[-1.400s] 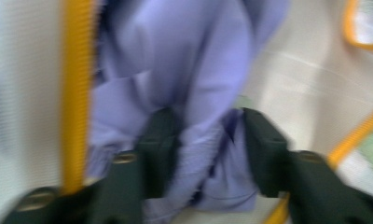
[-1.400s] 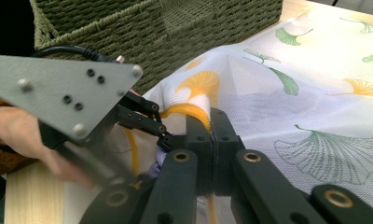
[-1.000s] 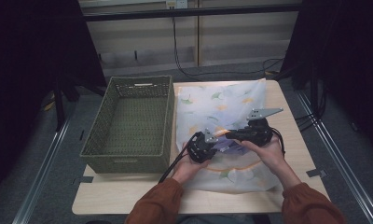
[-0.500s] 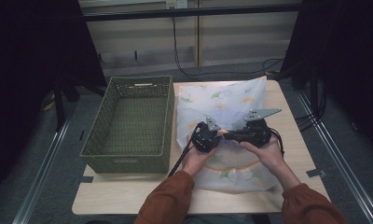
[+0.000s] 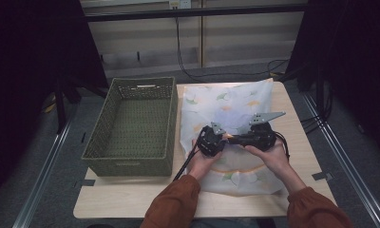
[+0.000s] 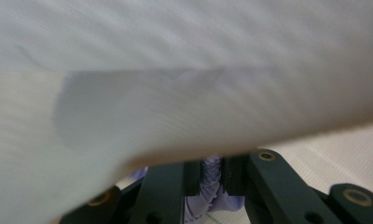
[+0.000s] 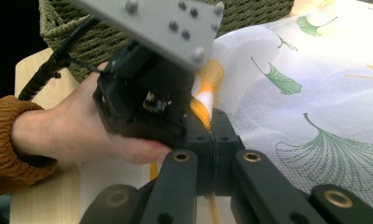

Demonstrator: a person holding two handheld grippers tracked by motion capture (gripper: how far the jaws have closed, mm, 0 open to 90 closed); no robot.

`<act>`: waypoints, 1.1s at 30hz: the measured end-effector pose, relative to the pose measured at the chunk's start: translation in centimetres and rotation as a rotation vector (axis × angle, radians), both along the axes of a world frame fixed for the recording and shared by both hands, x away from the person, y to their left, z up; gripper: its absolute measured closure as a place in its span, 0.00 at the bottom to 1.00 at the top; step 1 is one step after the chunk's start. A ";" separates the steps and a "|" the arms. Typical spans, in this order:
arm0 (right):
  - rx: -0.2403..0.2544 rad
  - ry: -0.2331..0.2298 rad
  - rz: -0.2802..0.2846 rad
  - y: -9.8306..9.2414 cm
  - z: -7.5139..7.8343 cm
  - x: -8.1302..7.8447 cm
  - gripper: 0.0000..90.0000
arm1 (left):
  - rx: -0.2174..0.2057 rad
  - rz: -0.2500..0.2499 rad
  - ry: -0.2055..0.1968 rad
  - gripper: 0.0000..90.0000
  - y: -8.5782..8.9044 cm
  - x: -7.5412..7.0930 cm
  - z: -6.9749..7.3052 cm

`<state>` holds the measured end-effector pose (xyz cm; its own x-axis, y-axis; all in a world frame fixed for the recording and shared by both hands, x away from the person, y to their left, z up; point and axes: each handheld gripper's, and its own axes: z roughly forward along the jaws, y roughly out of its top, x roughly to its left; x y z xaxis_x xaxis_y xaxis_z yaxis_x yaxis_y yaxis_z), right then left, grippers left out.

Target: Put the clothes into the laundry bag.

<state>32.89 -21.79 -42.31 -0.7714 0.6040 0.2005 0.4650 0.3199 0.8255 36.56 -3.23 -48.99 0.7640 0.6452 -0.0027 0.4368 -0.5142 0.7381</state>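
The table (image 5: 131, 202) carries a green woven basket (image 5: 131, 126) on its left side. Just beside it lies a thin white cloth (image 5: 235, 102), printed with green and orange ginkgo leaves, its long axis running away from the person. The right claw (image 7: 213, 128) is clamped on a pinched fold. The left claw (image 6: 208, 184) has just eased slightly, bunched cloth between its jaws.

A pale wooden table (image 5: 131, 199) stands on grey floor (image 5: 60, 180); dark curtains (image 5: 31, 71) flank a panelled wall (image 5: 235, 38).
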 end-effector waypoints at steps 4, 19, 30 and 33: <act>0.006 0.007 -0.004 -0.4 -0.2 0.2 0.99 | -0.045 -0.045 0.029 0.78 0.1 0.0 0.2; 0.035 0.001 -0.018 -1.0 -0.2 0.8 0.99 | -0.129 -0.115 0.052 0.59 2.4 -1.5 3.2; 0.045 -0.005 -0.023 -1.2 0.0 0.8 0.99 | -0.172 -0.175 0.037 0.75 5.0 -3.1 5.2; 0.036 -0.015 -0.021 -1.1 0.0 0.8 0.99 | -0.187 -0.177 0.027 0.72 6.0 -3.4 5.8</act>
<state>33.66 -22.92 -42.30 -0.7618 0.6126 0.2109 0.4588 0.2804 0.8431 33.13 2.77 -43.22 0.8631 0.4878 -0.1311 0.3727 -0.4398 0.8171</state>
